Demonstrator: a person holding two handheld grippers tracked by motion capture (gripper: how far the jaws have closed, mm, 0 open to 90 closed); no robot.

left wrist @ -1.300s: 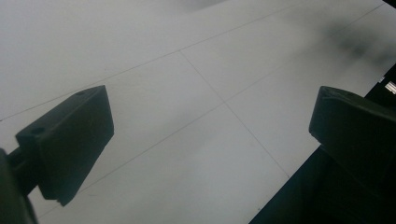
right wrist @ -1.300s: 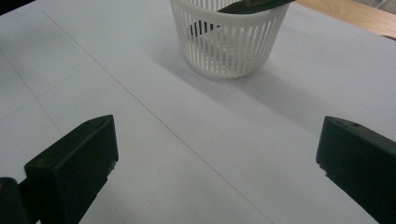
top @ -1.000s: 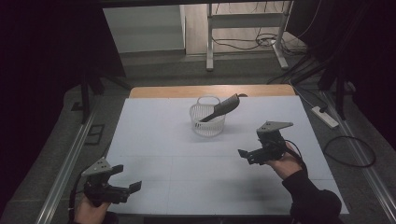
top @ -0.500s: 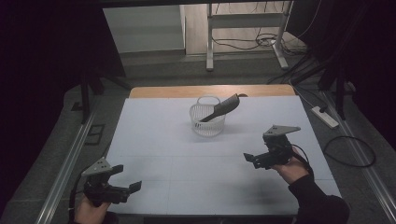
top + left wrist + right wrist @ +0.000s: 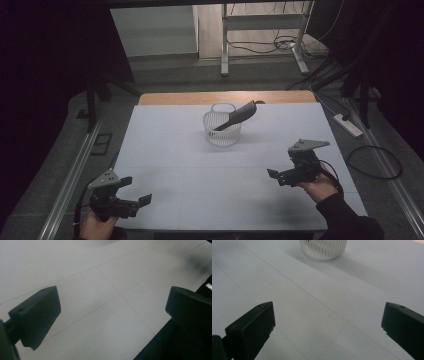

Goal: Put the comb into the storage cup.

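A white slatted basket [image 5: 222, 129] stands at the table's middle back. A dark long-handled utensil [image 5: 239, 115] leans in it, its handle sticking out over the right rim. My right gripper [image 5: 281, 169] hovers open at the front right, well short of the basket. In the right gripper view its jaws [image 5: 328, 325] stand wide apart with nothing between them, and the basket [image 5: 323, 249] is at the top edge. My left gripper [image 5: 136, 191] is open at the front left corner. In the left gripper view its empty jaws [image 5: 112, 312] hang over the table's front edge.
The white table top [image 5: 170, 150] has thin seam lines and a wooden strip [image 5: 225, 97] along its far edge. A power strip [image 5: 347, 125] and cables lie on the floor to the right. A metal rail [image 5: 70, 175] runs along the left side.
My right gripper has drawn back from the basket, toward the person and slightly right. The left gripper has stayed put.
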